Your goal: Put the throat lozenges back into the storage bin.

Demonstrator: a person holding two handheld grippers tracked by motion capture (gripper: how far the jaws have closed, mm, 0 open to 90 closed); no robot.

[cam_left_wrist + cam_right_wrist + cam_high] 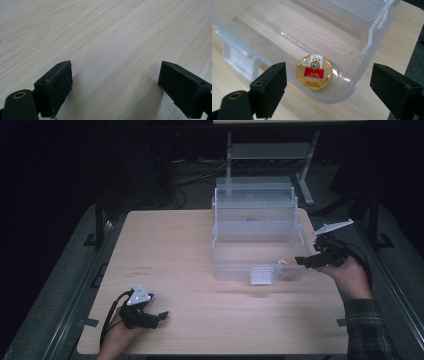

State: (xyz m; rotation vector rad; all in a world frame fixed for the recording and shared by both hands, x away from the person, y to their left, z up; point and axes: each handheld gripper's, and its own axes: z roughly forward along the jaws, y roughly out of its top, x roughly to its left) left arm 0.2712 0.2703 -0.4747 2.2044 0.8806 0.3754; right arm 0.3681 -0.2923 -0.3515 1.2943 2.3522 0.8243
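One round gold tin [314,72], flat and shiny with a red label across its lid, lies on the floor of a clear plastic box [235,265], close to the rounded front corner nearest the right gripper [303,261]. Both of that gripper's black, blocky jaws stand apart with nothing between the pads; the tin sits loose beyond them, behind the box's thin see-through wall. The box has smooth glossy sides, a raised lid with stepped trays behind, and a square latch [261,275] on its front face. It stands on a pale wooden table [170,255] with fine straight grain and softly rounded corners, and its right side comes near the table's right edge, where the right hand [347,277] holds the gripper.

The left gripper [161,315] rests low near the front left corner, jaws spread wide over bare wood, gripping nothing. Between it and the box the tabletop lies open and flat.
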